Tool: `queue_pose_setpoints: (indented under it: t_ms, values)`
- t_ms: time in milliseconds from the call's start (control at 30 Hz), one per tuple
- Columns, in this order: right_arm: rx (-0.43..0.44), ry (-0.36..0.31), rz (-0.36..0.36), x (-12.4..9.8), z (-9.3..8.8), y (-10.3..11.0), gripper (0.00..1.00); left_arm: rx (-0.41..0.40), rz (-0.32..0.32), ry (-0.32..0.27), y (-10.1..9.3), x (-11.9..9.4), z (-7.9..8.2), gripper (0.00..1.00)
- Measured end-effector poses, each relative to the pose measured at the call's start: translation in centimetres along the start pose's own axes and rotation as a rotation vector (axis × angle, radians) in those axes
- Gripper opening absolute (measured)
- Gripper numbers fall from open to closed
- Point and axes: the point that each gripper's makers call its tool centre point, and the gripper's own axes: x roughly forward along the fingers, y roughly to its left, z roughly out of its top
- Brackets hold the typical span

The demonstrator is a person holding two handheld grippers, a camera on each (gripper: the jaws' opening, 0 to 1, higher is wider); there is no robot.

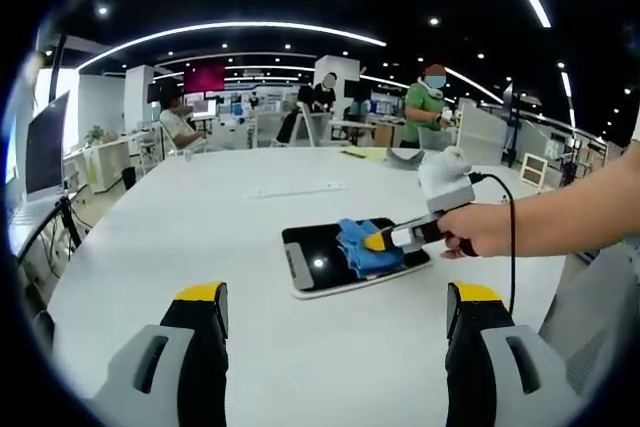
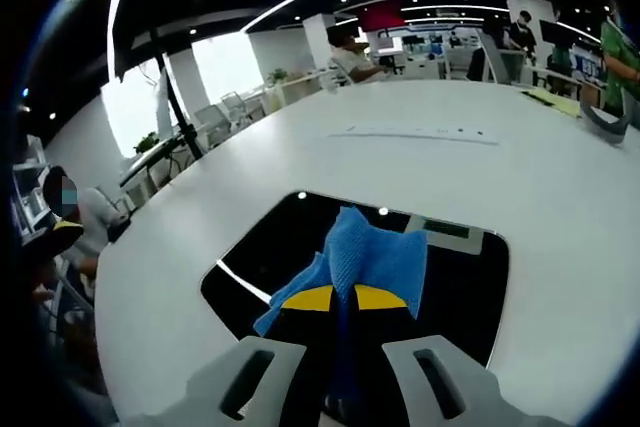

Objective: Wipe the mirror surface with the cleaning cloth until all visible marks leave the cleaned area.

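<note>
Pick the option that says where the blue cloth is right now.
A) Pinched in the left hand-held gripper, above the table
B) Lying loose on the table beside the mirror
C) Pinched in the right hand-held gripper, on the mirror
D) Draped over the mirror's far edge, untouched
C: the right hand-held gripper has its yellow tips closed on the cloth, which lies on the dark mirror; the left hand-held gripper stands open and empty over the table.
</note>
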Motion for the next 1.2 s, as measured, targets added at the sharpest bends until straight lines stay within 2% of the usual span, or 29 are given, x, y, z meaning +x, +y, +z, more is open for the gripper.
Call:
queue_pose_setpoints:
  t_ms: [367, 767, 1200]
  values:
    - [0.002, -0.001, 0.008, -1.0, -0.8, 1.2, 0.01, 0.005, -0.004, -0.007, -0.2, -0.2, 0.2, 0.91]
    - [-0.011, -0.019, 0.004, -1.2, -0.9, 1.4, 0.01, 0.005, -0.006, -0.004, -0.3, -0.2, 0.1, 0.91]
    - [-0.004, -0.003, 0.015, -1.2, -0.8, 1.6, 0.01, 0.004, -0.014, 0.001, -0.5, 0.1, 0.0, 0.91]
